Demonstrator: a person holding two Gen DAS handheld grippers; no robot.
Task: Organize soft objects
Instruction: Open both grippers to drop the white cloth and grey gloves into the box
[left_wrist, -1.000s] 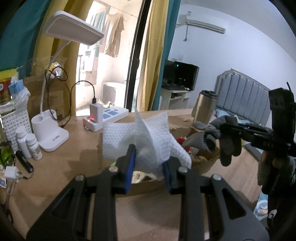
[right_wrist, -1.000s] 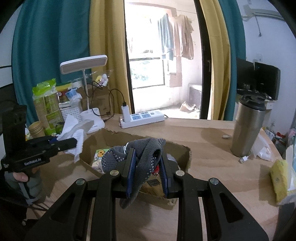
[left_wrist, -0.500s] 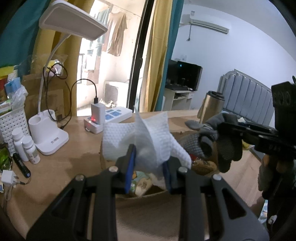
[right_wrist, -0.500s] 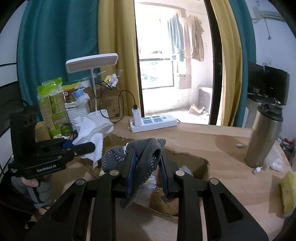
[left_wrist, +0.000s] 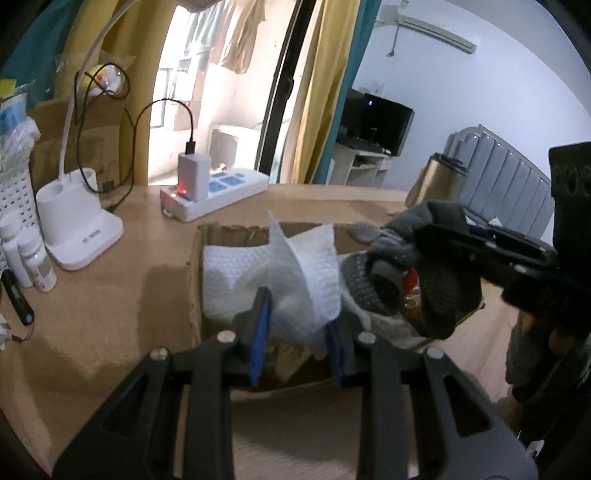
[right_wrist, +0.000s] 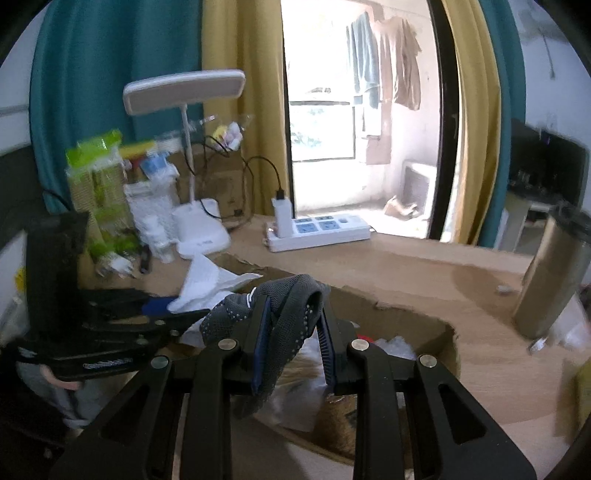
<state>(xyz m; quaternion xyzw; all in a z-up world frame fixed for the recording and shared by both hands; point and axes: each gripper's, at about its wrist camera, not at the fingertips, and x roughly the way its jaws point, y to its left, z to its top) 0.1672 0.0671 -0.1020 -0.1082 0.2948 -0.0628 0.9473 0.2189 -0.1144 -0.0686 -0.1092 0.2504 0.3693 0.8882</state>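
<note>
left wrist view: my left gripper (left_wrist: 299, 325) is clamped on a white paper towel (left_wrist: 273, 273), hanging over the open cardboard box (left_wrist: 195, 258) just below and beyond. to its right my right gripper (right_wrist: 291, 332) pinches a grey dotted glove (right_wrist: 280, 317), equally near the box. only the right wrist view shows the glove's cuff dangling near the box's near edge.

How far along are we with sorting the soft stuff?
Mid-job. Some items already lie in the cardboard box. In hand: left gripper is clamped on a white tissue, right gripper on a gray sock, both over the box. Left: releasing both.
</note>
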